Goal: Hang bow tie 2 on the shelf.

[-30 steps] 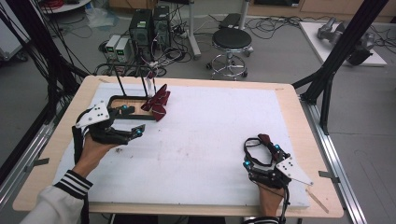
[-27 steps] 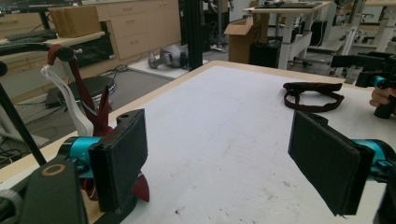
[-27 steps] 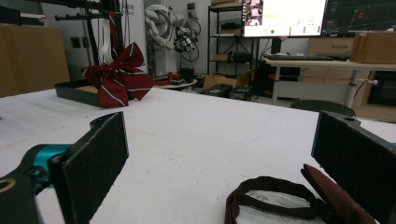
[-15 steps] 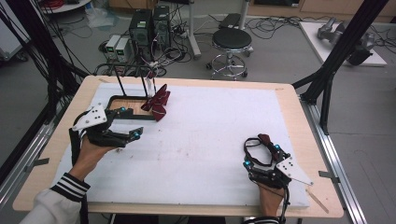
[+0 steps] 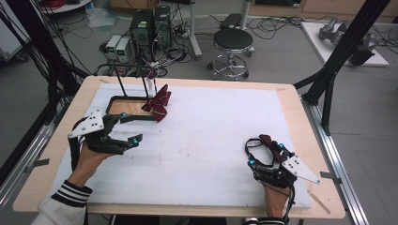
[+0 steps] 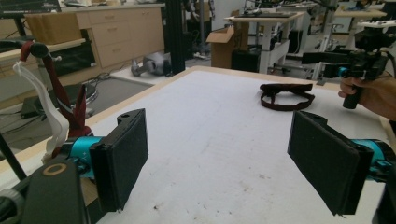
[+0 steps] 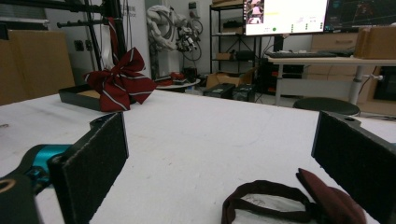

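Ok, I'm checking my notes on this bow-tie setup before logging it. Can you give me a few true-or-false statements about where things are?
1. The left gripper has its jaws open and holds nothing. True.
2. The dark red striped bow tie lies flat in the middle of the white mat. False: it hangs at the black stand in the far left corner.
3. A dark red strap loop lies on the mat just ahead of the right gripper. True.
4. The right gripper is shut on the strap loop. False: its jaws stand wide apart.

Bow (image 5: 158,101) far left beside stand (image 5: 123,104); strap (image 5: 266,148) near right.
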Demonstrator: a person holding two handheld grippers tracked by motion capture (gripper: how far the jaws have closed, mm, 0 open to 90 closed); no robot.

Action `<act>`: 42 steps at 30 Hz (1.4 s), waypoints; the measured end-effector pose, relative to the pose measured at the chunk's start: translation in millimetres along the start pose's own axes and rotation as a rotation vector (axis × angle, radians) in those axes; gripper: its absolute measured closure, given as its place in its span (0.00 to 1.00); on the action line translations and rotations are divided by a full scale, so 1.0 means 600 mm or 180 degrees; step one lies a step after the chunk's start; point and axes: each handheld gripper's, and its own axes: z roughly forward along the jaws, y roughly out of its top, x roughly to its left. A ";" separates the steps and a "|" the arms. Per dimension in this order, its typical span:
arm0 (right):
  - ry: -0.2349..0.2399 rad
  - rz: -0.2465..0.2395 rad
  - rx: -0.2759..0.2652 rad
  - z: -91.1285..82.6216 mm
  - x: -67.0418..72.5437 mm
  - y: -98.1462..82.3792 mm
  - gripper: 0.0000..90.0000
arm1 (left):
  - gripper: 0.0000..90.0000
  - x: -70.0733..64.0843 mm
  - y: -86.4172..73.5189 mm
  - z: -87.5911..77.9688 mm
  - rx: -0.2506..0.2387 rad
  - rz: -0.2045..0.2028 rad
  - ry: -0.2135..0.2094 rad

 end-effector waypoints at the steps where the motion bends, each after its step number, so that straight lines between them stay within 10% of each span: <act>1: 0.0001 0.0006 0.0013 -0.002 -0.001 0.003 0.03 | 0.23 0.000 0.001 -0.001 -0.0023 -0.0005 -0.0025; 17: -0.0058 -0.0040 0.0487 -0.008 -0.046 0.066 0.03 | 0.23 -0.006 -0.007 -0.011 -0.0223 -0.0012 -0.0294; 42: 0.0097 -0.0112 0.2025 0.019 -0.110 0.072 0.06 | 0.23 -0.013 0.009 -0.006 -0.0305 0.0073 -0.0416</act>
